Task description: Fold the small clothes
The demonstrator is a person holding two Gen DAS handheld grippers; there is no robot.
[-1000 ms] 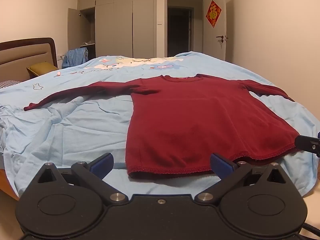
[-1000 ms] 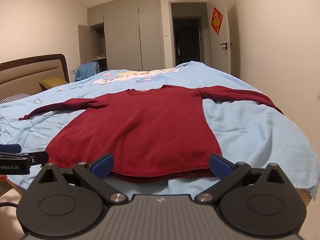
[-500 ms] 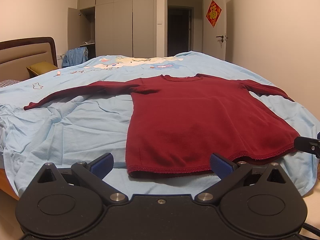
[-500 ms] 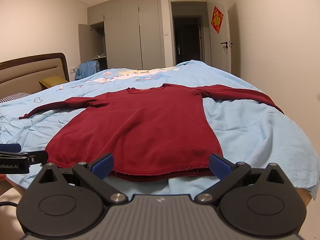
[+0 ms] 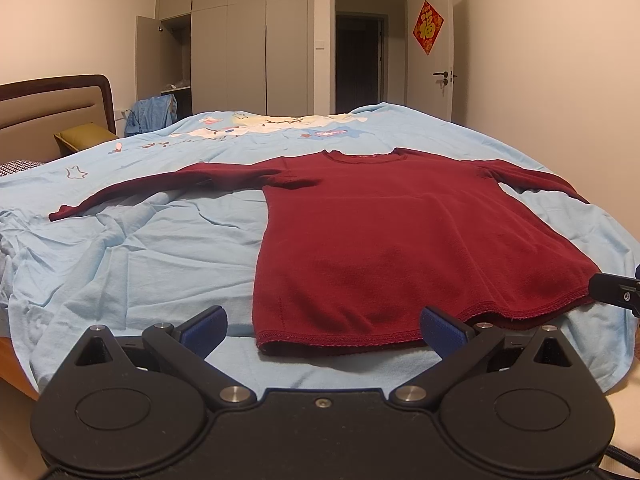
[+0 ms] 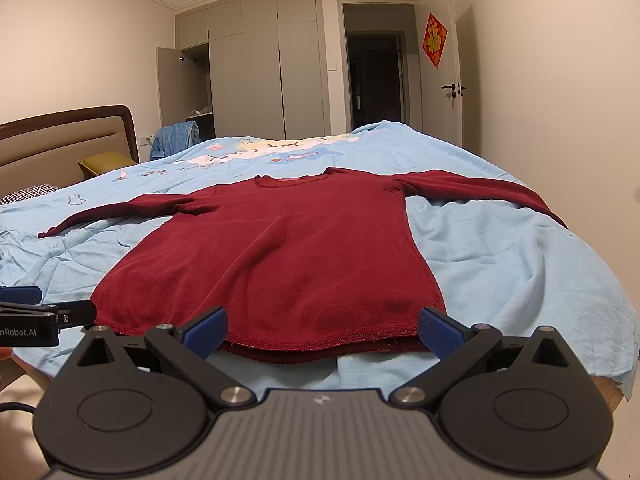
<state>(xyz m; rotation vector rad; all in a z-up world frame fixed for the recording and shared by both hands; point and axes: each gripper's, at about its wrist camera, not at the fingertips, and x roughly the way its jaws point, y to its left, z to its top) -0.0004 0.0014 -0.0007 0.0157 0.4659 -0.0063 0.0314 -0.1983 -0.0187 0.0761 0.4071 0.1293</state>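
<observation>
Presently, a dark red shirt (image 5: 404,236) lies flat and face up on the bed (image 5: 152,248), on a light blue sheet (image 6: 520,264). Taking the shirt as reference: its hem is at the near edge of the bed, its neckline at the far side, and both long sleeves are spread outward to either side. The body shows no folds; the sheet beside it is wrinkled.

Left gripper (image 5: 322,326): fingers spread wide apart, nothing between them. It is held short of the hem, off the bed edge, toward the shirt's left hem corner. No contact with the cloth.

Right gripper (image 6: 322,326): fingers likewise wide apart and empty. It is held just short of the hem, toward the shirt's right hem corner. No contact seen.

Each gripper shows at the margin of the other's view, level with the hem.

Beyond the shirt's neckline: a printed patch on the sheet, then a wardrobe (image 5: 248,48) with one door open, a dark doorway (image 6: 376,76) and a white door (image 5: 436,60) bearing a red ornament (image 5: 428,26). Left of the shirt: headboard (image 6: 68,140) and a yellow pillow (image 5: 82,136).
</observation>
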